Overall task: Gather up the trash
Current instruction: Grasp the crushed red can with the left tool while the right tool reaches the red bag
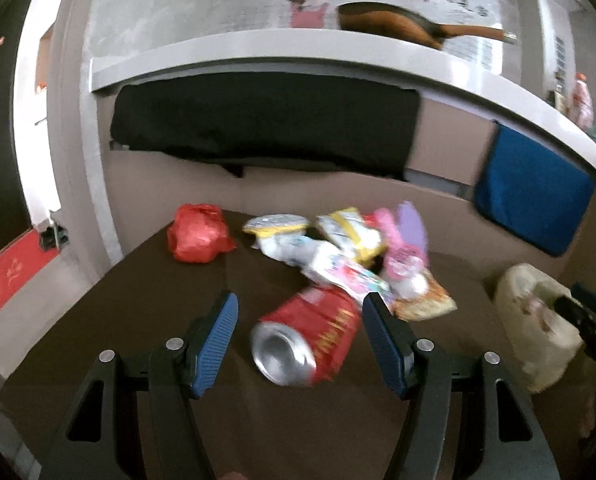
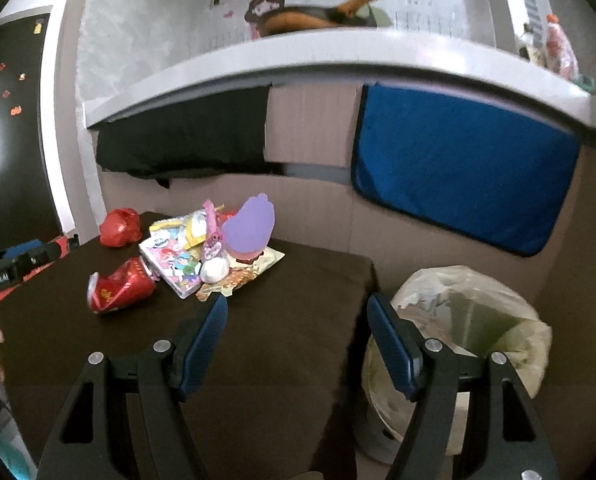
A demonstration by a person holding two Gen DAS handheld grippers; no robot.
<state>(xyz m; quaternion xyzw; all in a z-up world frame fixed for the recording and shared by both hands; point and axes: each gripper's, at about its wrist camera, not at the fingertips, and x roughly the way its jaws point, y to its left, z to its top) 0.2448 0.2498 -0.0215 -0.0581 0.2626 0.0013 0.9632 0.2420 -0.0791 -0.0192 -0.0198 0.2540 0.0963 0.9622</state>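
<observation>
A dented red can (image 1: 306,340) lies on its side on the dark table (image 1: 138,320), its silver top facing me. My left gripper (image 1: 301,300) is open around it, and its blue pads (image 1: 218,340) stand clear of the can on both sides. Behind the can are a heap of colourful wrappers (image 1: 350,248) and a crumpled red bag (image 1: 198,236). My right gripper (image 2: 297,300) is open with nothing between its fingers, over the table's right edge (image 2: 362,300). The right wrist view shows the can (image 2: 118,286), the wrappers (image 2: 218,248) and the red bag (image 2: 120,227) to its left.
A bin lined with a pale plastic bag (image 2: 458,320) stands on the floor right of the table. Cardboard walls (image 2: 318,208) close off the back. Above them a white counter (image 2: 338,56) carries a frying pan (image 2: 318,16), with a black cloth (image 2: 186,136) and a blue cloth (image 2: 458,168) hanging below.
</observation>
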